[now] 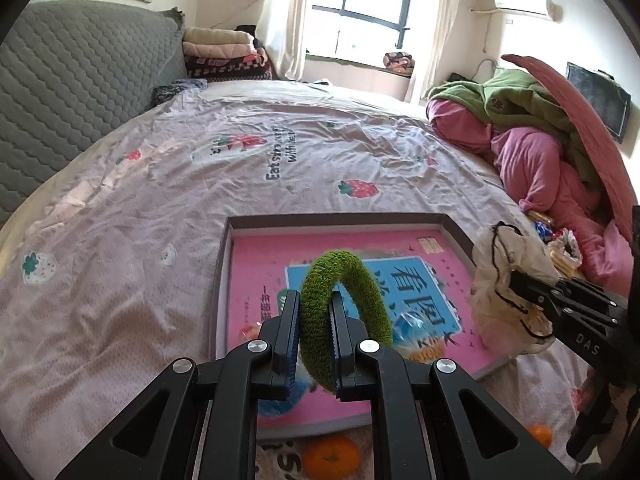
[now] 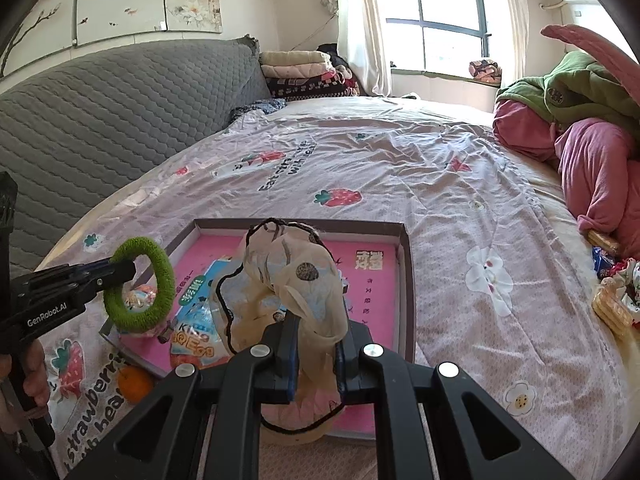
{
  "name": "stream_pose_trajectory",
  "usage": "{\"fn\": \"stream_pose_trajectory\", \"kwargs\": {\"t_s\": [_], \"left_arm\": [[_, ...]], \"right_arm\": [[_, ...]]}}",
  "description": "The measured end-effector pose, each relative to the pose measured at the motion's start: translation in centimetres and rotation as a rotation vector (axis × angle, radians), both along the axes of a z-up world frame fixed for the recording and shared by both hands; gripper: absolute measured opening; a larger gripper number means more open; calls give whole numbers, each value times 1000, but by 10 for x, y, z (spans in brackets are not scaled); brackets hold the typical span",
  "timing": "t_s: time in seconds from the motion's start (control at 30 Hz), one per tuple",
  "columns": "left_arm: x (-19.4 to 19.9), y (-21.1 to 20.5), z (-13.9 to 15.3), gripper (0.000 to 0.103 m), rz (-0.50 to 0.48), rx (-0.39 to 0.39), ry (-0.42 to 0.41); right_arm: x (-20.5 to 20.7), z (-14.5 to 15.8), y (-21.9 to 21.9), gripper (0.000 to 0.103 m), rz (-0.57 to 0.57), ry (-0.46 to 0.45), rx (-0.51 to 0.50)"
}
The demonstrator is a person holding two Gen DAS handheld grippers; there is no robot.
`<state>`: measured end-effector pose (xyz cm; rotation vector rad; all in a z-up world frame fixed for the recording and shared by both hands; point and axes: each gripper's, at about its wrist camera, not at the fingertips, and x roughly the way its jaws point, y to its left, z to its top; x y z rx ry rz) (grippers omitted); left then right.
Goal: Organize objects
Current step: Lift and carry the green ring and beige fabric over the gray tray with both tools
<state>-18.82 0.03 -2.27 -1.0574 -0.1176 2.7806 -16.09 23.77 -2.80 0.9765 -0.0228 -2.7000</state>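
Note:
My left gripper (image 1: 314, 336) is shut on a green fuzzy hair ring (image 1: 344, 280) and holds it above the near part of a shallow box (image 1: 340, 220) with a pink printed bottom. The ring also shows in the right wrist view (image 2: 140, 284), at the box's left edge. My right gripper (image 2: 318, 356) is shut on a cream sheer cloth with black trim (image 2: 292, 280), held over the box (image 2: 406, 280). The cloth shows in the left wrist view (image 1: 504, 280) at the box's right side. A blue egg-shaped pack (image 2: 196, 316) lies in the box.
The box lies on a bed with a pink strawberry sheet (image 1: 240, 152). Oranges (image 1: 330, 458) (image 2: 134, 384) lie near the box's front edge. Snack packets (image 2: 612, 304) lie at the right. Pink and green bedding (image 1: 528, 132) is piled right; a grey headboard (image 1: 80, 80) stands left.

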Motion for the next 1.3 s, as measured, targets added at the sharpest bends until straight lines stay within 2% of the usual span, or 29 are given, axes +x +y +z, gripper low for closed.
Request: {"fn": "stream_pose_trajectory", "kwargs": {"t_s": [0.27, 0.6, 0.77, 0.93, 1.3], "left_arm": [[-12, -2, 5, 13, -2, -5, 25], [-33, 11, -9, 13, -24, -21, -7], [-36, 17, -18, 13, -35, -28, -23], [-39, 16, -24, 13, -38, -27, -45], [-41, 23, -38, 13, -63, -52, -87]], "right_arm": [[-8, -2, 3, 14, -26, 21, -37], [-17, -13, -5, 14, -21, -7, -28], [-29, -17, -9, 14, -27, -34, -13], [-40, -25, -11, 14, -30, -100, 1], [-43, -39, -14, 14, -17, -165, 34]]}}
